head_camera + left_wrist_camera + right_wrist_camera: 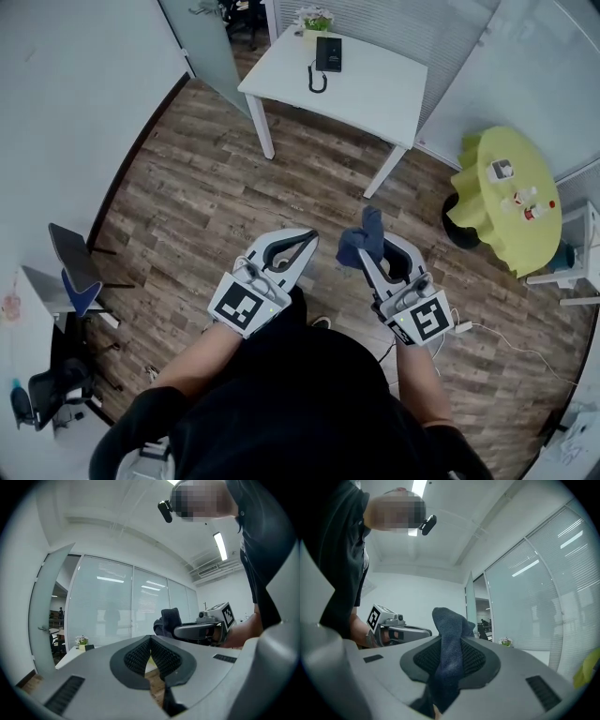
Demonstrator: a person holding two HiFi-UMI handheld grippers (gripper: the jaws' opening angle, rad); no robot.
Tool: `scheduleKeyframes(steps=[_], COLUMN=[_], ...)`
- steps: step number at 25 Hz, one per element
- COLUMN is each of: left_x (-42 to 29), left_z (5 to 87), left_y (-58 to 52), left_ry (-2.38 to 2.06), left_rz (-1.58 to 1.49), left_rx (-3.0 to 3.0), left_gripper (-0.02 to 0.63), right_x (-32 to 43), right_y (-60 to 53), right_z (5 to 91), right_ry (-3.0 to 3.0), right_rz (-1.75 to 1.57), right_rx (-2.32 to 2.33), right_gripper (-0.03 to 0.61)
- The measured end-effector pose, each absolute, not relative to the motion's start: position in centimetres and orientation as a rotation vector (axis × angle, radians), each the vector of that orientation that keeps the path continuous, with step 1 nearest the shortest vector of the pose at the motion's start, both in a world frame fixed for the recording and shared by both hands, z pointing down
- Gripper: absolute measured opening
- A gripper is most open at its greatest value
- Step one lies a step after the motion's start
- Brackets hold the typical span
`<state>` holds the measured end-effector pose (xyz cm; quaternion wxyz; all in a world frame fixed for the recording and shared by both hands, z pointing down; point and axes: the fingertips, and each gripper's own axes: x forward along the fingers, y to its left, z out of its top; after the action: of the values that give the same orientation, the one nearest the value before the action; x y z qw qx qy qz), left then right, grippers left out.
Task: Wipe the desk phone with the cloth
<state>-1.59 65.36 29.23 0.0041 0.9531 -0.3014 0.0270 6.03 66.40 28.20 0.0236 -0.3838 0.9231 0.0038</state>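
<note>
Cloth [369,229] within closed right gripper [367,260]

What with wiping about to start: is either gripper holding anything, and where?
Right gripper pinches the blue cloth partway along, an end poking past its jaws; left gripper empty.

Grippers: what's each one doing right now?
Left gripper: shut, nothing between the jaws.
Right gripper: shut on the blue cloth.

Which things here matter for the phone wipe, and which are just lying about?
Job:
desk phone on the white table
blue cloth, clamped in right tongs
left tongs, shut, empty

Lying about:
flower pot near the phone
yellow-green table with bottles
chair at left
</note>
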Motion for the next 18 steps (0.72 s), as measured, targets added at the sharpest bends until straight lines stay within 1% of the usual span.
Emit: scheduleKeyframes(steps=[12,18], left_x=[-5.1,-7.2], left_z=[29.7,30.4], left_y=[51.3,46.5], left_ry=[-0.847,-0.802], left_rz=[0.061,0.061], left_rx=[3.004,2.991], left_gripper=[0.011,0.011], right_x=[1.1,-1.1], right_y=[52.2,47.6], right_z=[28.3,28.9], right_ry=[2.86,2.861], right_rz=[-0.004,-0.032], right_rx=[-1.243,-1.274], right_gripper=[0.117,0.117])
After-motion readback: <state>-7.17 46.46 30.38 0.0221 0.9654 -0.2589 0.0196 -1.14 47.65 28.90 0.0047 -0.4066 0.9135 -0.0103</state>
